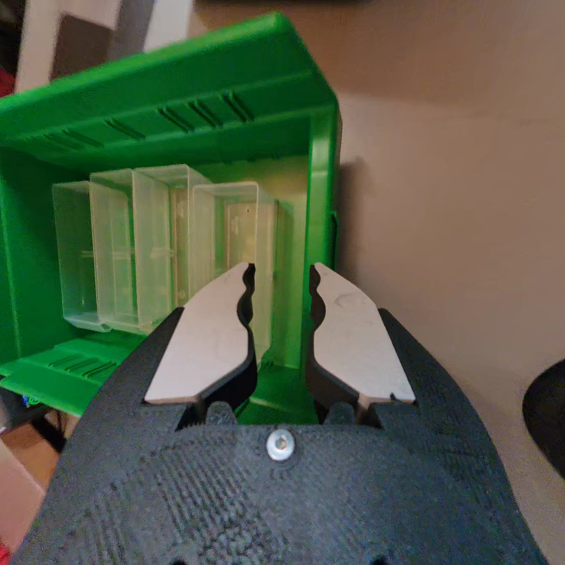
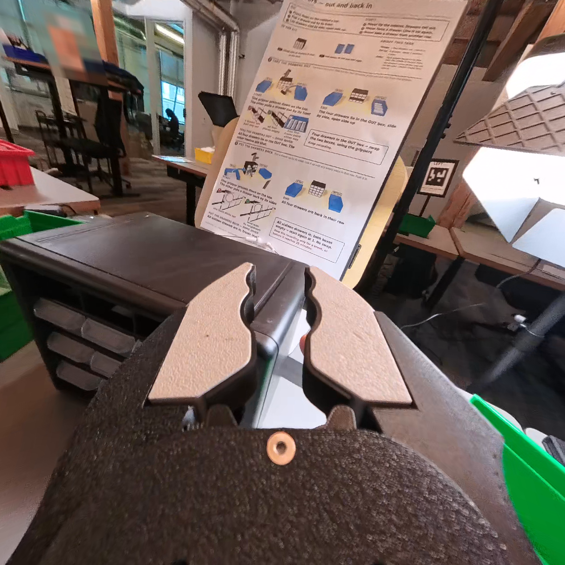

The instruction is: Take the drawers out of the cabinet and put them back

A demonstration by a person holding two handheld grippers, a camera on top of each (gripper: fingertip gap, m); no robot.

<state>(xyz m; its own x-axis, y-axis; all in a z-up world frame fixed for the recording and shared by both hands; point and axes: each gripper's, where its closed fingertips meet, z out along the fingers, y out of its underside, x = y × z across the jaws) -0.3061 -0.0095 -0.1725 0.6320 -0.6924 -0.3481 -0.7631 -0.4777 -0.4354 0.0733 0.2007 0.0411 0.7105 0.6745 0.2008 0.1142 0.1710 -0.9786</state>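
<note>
Left two-finger gripper with pale grey pads and black textured body (image 1: pixel 282 267): parted a moderate way, holding nothing, poised over the right inner part of a bright green plastic bin (image 1: pixel 171 101), one fingertip (image 1: pixel 244 272) in front of the nearest clear drawer. Inside that bin, four small transparent plastic drawers (image 1: pixel 146 244) side by side, resting on the tan tabletop (image 1: pixel 443 183) along with the bin. At the far right edge, a dark rounded shape, unclear what. Right two-finger gripper of the same make (image 2: pixel 279 270): likewise parted a moderate way, straddling the near right top corner of the black plastic drawer cabinet (image 2: pixel 146 250), whether touching cannot be told. Below the cabinet top, an emptied upper row and, lower down, greyish translucent drawer fronts (image 2: pixel 82 330) seated in their slots. Behind the cabinet, a tilted white printed instruction sheet (image 2: pixel 330 128); at lower right, a green bin edge (image 2: pixel 532 477); farther left, a red crate (image 2: pixel 13 165) on a neighbouring desk.
</note>
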